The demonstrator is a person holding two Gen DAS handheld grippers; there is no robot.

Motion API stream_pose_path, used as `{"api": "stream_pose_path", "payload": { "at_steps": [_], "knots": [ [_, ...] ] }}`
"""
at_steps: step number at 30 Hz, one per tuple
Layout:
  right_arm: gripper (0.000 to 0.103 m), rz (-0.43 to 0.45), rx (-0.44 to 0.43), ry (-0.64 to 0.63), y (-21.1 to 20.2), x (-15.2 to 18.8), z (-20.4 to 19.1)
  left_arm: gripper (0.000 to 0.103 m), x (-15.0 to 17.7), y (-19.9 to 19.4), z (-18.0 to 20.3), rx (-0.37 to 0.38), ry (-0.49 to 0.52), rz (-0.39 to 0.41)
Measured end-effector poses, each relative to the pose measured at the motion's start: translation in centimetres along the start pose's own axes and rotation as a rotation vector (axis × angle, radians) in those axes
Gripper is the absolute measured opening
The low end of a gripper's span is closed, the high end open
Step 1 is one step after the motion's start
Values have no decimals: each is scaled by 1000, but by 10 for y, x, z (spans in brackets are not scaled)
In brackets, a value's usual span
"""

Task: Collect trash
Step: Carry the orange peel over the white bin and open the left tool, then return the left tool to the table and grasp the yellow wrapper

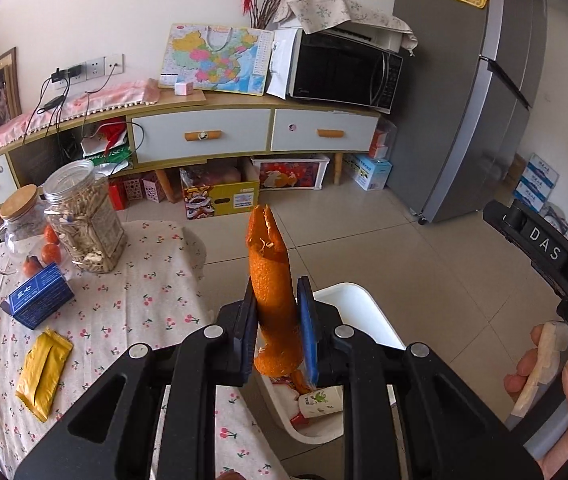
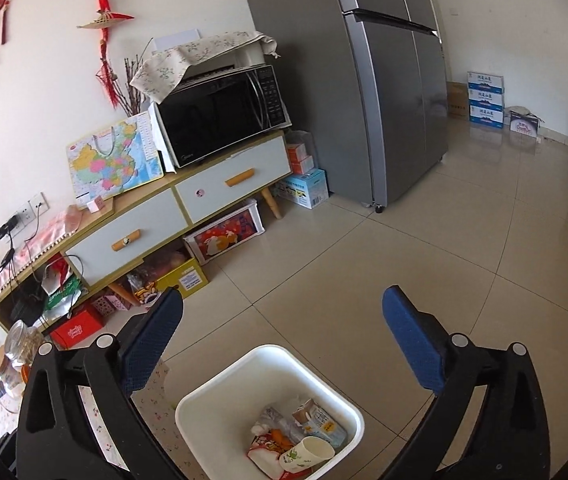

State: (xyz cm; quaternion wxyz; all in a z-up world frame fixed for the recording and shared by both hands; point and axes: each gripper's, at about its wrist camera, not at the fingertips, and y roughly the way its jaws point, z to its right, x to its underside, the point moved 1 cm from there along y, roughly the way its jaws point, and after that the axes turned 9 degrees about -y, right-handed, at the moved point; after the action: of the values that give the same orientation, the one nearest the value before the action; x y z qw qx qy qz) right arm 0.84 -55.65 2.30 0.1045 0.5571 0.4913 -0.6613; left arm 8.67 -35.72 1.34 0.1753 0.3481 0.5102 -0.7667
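Observation:
My left gripper [image 1: 275, 300] is shut on a long strip of orange peel [image 1: 271, 280] and holds it upright above the white trash bin [image 1: 360, 304], which stands on the floor beside the table. The bin [image 2: 211, 392] holds a paper cup [image 2: 304, 454], a small carton and wrappers. My right gripper [image 2: 284, 320] is open and empty above the bin. A yellow wrapper [image 1: 43, 372] lies on the floral tablecloth [image 1: 131, 312] at the left.
On the table stand a blue box [image 1: 37, 300], a plastic jar [image 1: 83, 220], a glass jug [image 1: 19, 228] and small oranges. A low cabinet [image 1: 203, 132] with a microwave [image 1: 344, 68] lines the wall; a grey fridge [image 2: 384, 100] stands right of it. Tiled floor lies around the bin.

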Motion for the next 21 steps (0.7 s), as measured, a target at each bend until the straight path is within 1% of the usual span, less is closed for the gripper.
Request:
{"api": "stream_pose_path", "payload": {
  "at_steps": [3,5,6,7,8,9,12,14,16,18,19,21],
  "knots": [
    [96,-2,27,33,3,-2,17,22,-2,17,20,29,11,-32],
    [96,2,58,37,3,-3,23,22,-2,28,29,59,-5,-64],
    [96,5,69,37,3,-4,25,24,-2,35,34,76,-9,-87],
    [96,7,77,41,3,-5,27,38,-1,42,38,85,-9,-112],
    [96,7,81,48,3,-5,30,54,0,47,42,90,-12,-130],
    [96,6,83,55,3,-5,32,57,1,50,43,96,-19,-136],
    [96,3,87,53,3,-5,31,61,6,51,45,105,-23,-145],
    [96,-4,89,34,3,-3,27,65,9,48,42,90,-12,-139],
    [96,-13,83,7,4,-2,20,66,11,45,38,66,-3,-133],
    [96,-20,79,-26,4,0,10,71,12,42,30,39,-7,-128],
    [96,-22,79,-45,3,1,5,76,12,39,25,24,-13,-120],
    [96,-26,76,-88,2,4,-6,78,9,34,13,-10,-18,-98]
  ]
}}
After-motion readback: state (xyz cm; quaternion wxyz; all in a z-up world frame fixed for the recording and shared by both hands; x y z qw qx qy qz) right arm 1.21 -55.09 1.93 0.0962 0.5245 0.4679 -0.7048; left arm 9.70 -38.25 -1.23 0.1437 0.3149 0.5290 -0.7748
